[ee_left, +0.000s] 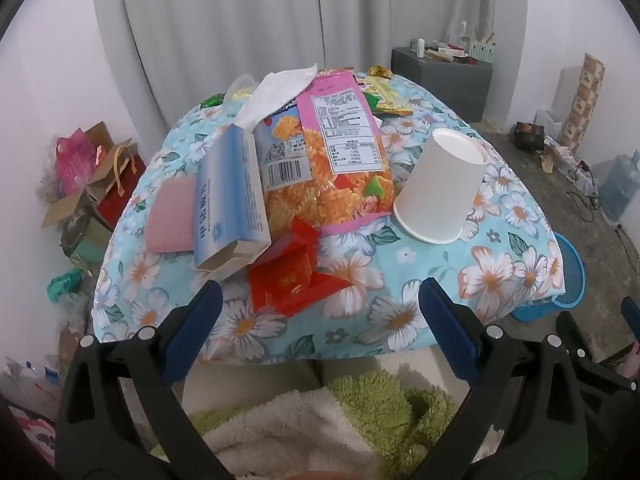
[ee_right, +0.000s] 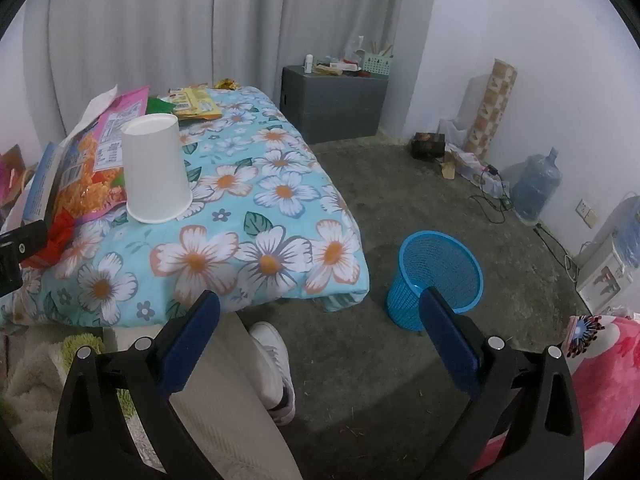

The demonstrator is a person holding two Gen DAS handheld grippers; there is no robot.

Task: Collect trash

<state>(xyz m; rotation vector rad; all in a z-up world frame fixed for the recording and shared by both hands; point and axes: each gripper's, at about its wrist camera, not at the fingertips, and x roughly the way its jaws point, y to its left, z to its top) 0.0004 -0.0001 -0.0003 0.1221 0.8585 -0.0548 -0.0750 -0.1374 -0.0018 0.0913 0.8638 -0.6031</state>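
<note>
While both pairs of jaws stand spread and hold nothing, the collecting looks not yet begun. The left gripper hovers at the near edge of the floral tablecloth, just short of a red wrapper; closing on it seems the likeliest next move, calling for a short reach forward and down. Beyond the wrapper lie a blue carton, a snack bag, a tissue and an upturned white paper cup. The right gripper hangs off the cloth's corner, above grey floor, near the blue mesh bin. Behind the cloth hang pale curtains, with a grey cabinet beside them.
</note>
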